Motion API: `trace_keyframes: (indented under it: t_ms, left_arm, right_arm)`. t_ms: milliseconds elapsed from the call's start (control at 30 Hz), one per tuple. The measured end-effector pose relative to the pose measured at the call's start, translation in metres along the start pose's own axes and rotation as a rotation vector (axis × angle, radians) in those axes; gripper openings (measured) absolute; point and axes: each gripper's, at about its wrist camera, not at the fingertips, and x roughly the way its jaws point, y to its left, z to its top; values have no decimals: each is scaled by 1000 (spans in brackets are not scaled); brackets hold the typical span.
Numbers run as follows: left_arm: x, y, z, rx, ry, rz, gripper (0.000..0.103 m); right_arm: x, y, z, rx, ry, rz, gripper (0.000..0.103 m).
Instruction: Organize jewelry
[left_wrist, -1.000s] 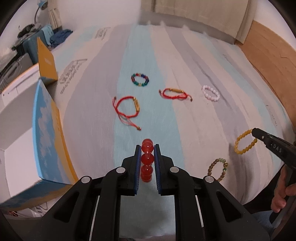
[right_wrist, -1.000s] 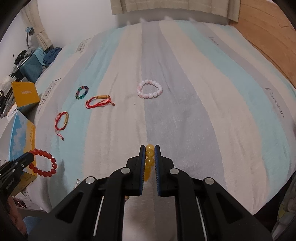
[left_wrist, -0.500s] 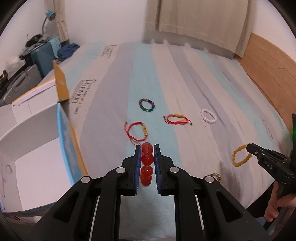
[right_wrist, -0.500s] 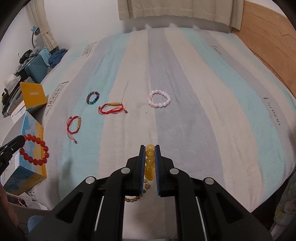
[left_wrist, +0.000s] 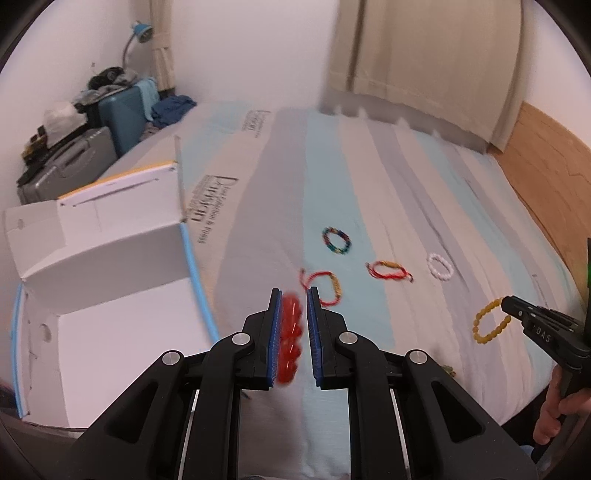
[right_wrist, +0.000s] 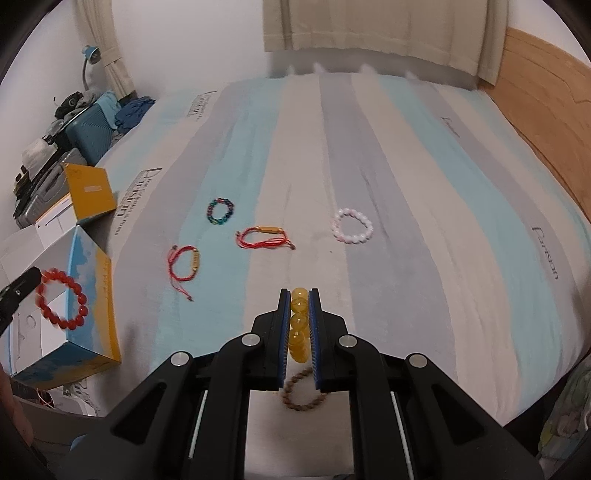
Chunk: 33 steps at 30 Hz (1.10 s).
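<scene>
Here the left gripper (left_wrist: 292, 330) has its fingers nearly closed on a red bead bracelet (left_wrist: 290, 341); the beads are blurred, and in the right wrist view the loop (right_wrist: 62, 299) hangs free from the fingertips in front of the open white box (right_wrist: 59, 306). The right gripper (right_wrist: 298, 328) is fully closed on a yellow bead bracelet (right_wrist: 298, 325), whose loop dangles from its tip at about three o'clock in the left wrist view (left_wrist: 489, 326).

On the striped bed (right_wrist: 424, 221), five pieces lie well apart: a multicoloured bead bracelet (right_wrist: 220, 211) at eleven o'clock from the right gripper, two red cord bracelets (right_wrist: 264, 236) (right_wrist: 183, 260) nearer in, a pale pink bead bracelet (right_wrist: 351, 226) at one o'clock, and a brown bead bracelet (right_wrist: 301, 395) just below the right fingers.

These bead loops look light, strung on something that flexes, so they swing once lifted and will sag around the grip. The round beads seem smooth and could roll out of a loose pinch; clamping across a few neighbouring beads on one side of the loop, as both grippers do, looks safest. The cord bracelets are soft and limp; the small gold tube (right_wrist: 269, 229) offers the firmest purchase.
</scene>
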Motion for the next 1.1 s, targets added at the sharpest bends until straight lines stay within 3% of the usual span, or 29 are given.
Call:
trace_keyframes:
  t_ms: [167, 467, 600, 767, 833, 933, 1100]
  left_arm:
    - [-18, 26, 4, -34, -33, 14, 13]
    - [-12, 61, -4, -64, 11, 55, 13]
    - [12, 46, -20, -18, 66, 41, 13]
    - [51, 6, -48, 37, 151, -65, 14]
    - [64, -4, -56, 39, 163, -62, 19]
    - [81, -14, -65, 53, 187, -41, 46]
    - [94, -23, -72, 65, 173, 27, 54]
  right_arm:
    - [-3, 26, 6, -39, -4, 15, 9]
    - [2, 67, 7, -91, -1, 43, 9]
    - [4, 71, 6, -92, -1, 53, 9]
    - [11, 61, -1, -90, 4, 49, 9]
    - [16, 53, -4, -81, 13, 51, 9]
    - [27, 40, -11, -65, 32, 57, 9]
    - [47, 21, -20, -51, 59, 60, 9]
